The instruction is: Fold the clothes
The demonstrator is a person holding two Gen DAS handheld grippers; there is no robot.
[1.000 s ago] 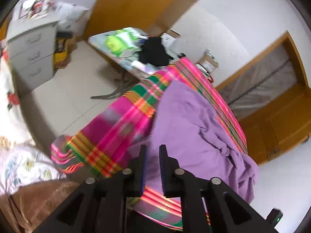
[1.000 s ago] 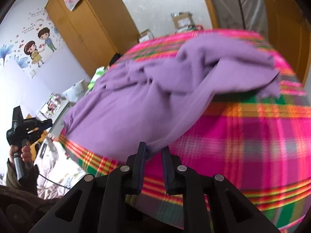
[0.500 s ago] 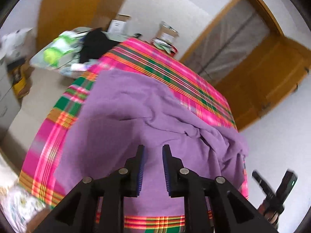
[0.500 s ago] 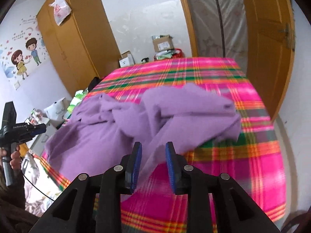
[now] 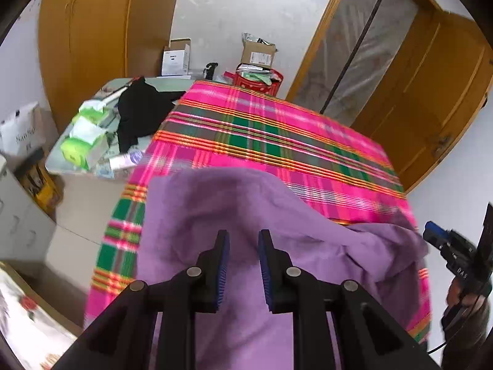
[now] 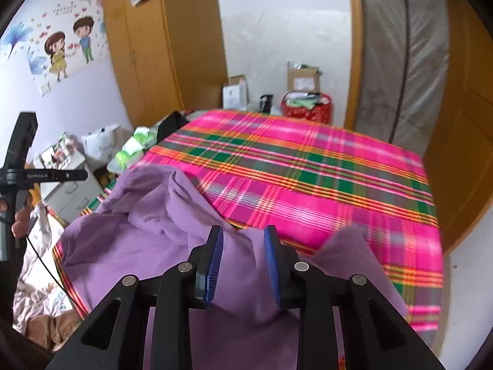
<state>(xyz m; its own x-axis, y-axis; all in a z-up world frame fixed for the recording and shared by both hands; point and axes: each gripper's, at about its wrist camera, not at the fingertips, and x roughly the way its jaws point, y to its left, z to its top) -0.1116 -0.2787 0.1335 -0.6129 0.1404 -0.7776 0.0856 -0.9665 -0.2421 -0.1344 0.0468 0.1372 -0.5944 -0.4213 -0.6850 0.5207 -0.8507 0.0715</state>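
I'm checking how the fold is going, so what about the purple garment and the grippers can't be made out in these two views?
- Purple garment, left wrist view: near hem hidden behind the left gripper.
- Right wrist view: whether the right gripper pinches the cloth bunched between its jaws is unclear.
- Both views: garment type and sleeves lost in crumpled folds; plaid cloth edges blurred.

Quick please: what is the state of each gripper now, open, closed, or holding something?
Left gripper: jaws open, just been opening, above the purple garment, not gripping it.
Right gripper: jaws open, just been opening; purple cloth between them, not pinched.
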